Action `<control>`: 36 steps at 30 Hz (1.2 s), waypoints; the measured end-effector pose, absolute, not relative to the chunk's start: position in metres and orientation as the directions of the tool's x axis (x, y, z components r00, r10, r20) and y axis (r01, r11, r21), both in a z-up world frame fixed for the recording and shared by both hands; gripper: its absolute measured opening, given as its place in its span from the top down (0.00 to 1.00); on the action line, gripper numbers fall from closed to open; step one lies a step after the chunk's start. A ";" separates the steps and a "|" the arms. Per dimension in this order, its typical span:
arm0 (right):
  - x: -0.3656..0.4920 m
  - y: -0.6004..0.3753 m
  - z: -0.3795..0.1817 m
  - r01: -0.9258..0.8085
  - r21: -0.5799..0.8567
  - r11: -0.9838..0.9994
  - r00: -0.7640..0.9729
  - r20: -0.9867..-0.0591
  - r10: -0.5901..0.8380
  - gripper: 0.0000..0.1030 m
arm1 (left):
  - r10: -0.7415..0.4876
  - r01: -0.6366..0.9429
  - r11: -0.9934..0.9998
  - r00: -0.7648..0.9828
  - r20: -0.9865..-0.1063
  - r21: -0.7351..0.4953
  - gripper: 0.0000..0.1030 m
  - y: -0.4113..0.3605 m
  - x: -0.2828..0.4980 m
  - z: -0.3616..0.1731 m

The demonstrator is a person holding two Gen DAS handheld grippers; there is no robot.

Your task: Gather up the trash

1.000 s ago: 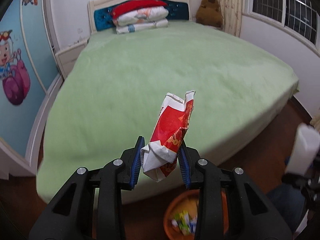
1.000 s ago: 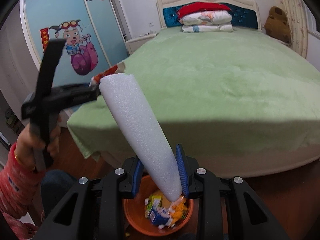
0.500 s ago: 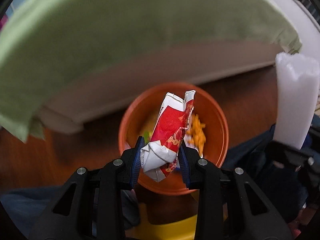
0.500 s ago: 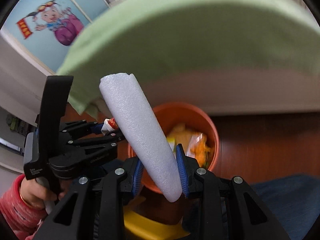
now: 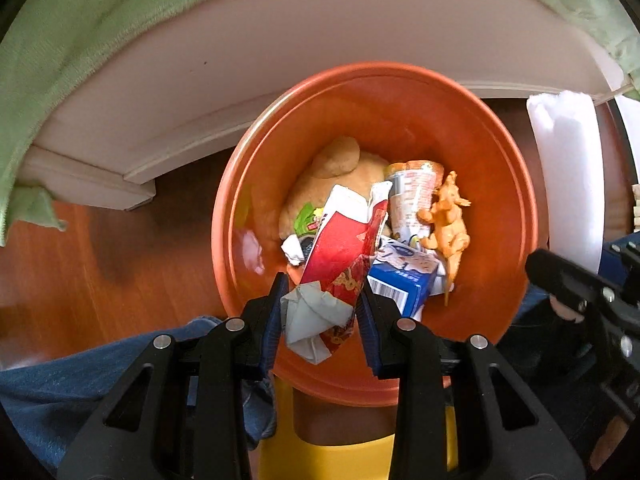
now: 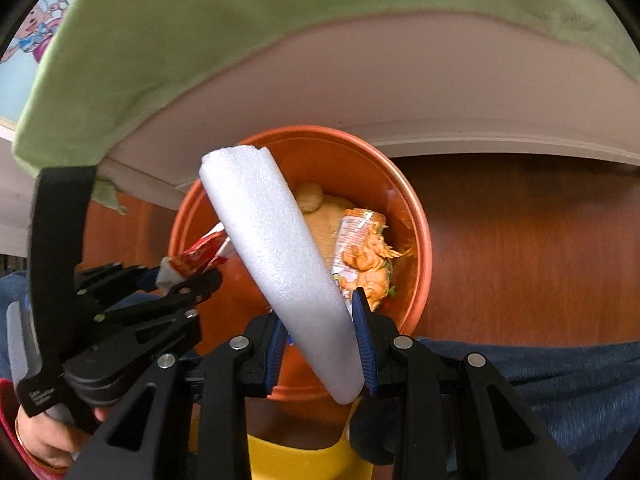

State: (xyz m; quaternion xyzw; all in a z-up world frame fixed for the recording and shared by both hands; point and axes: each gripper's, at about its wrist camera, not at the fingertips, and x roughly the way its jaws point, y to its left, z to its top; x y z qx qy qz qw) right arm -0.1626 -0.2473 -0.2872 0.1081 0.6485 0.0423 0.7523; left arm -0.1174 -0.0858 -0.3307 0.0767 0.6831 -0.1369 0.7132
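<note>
My left gripper (image 5: 322, 312) is shut on a crumpled red and white wrapper (image 5: 336, 264), held straight down over the orange bin (image 5: 400, 92). The bin holds several pieces of trash: a blue carton (image 5: 404, 276), an orange toy animal (image 5: 448, 224), a printed cup (image 5: 412, 196). My right gripper (image 6: 320, 340) is shut on a white foam roll (image 6: 280, 252) that slants up and left over the same orange bin (image 6: 420, 240). In the right wrist view the left gripper (image 6: 176, 280) hangs at the left with the wrapper (image 6: 200, 252). The foam roll (image 5: 568, 168) stands at the right edge of the left wrist view.
The bed's green cover (image 5: 80, 40) and pale base (image 5: 240, 60) curve just behind the bin. Wooden floor (image 6: 520, 240) lies to the bin's right. A person's jeans (image 5: 80, 368) and a yellow stool (image 5: 332, 448) are below the grippers. A hand in a red sleeve (image 6: 36, 440) grips the left tool.
Both grippers have dropped and tipped from facing across the bed to pointing down into the orange bin, which now looks much larger. Wrapper and foam roll stay clamped.
</note>
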 end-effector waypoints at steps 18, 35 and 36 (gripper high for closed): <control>-0.161 -0.269 -0.286 0.145 0.190 0.971 0.220 -0.963 0.155 0.20 | -0.055 0.296 0.955 0.073 -0.996 -0.031 0.26 -0.086 -0.116 -0.328; -0.179 -0.272 -0.187 0.102 0.166 0.981 0.477 -0.874 0.098 0.18 | -0.070 0.249 0.968 0.400 -0.914 0.035 0.23 -0.064 -0.121 -0.212; -0.182 -0.271 -0.172 0.094 0.159 0.983 0.515 -0.853 0.089 0.18 | -0.060 0.230 0.972 0.459 -0.886 0.054 0.21 -0.061 -0.123 -0.193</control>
